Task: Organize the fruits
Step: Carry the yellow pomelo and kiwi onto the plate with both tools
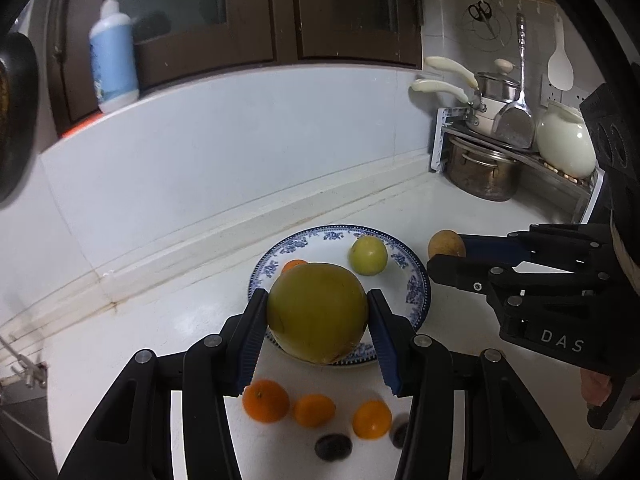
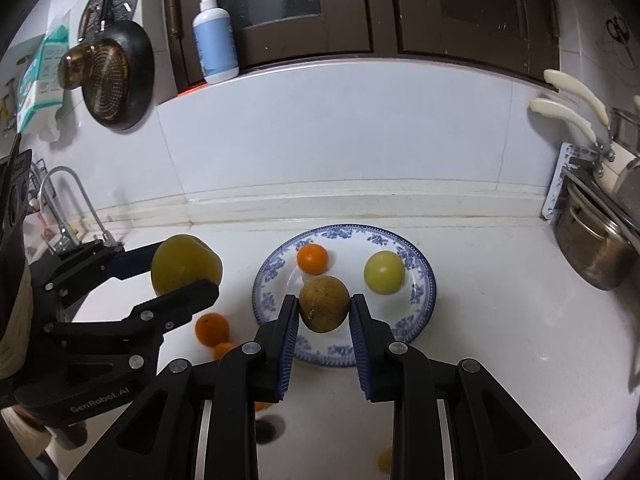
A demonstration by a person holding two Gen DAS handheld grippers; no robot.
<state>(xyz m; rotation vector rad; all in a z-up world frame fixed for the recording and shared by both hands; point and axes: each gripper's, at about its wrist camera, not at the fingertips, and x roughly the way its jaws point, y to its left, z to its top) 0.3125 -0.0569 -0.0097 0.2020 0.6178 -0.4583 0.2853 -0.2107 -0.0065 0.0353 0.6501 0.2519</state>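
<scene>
A white tabletop (image 2: 500, 320) holds 1 plate (image 2: 424, 280). The left gripper's (image 1: 318, 316) fingers clamp 1 big green fruit (image 1: 318, 312); the right gripper's (image 2: 324, 312) clamp 1 brown fruit (image 2: 324, 308). On the plate: 1 small green fruit (image 2: 383, 272), 1 orange (image 2: 312, 258). 3 oranges (image 1: 266, 400) lie on the tabletop.

Black tongs (image 1: 318, 340) with blue ribbed pads (image 1: 251, 346), silver screws, white "DAS" lettering.
</scene>
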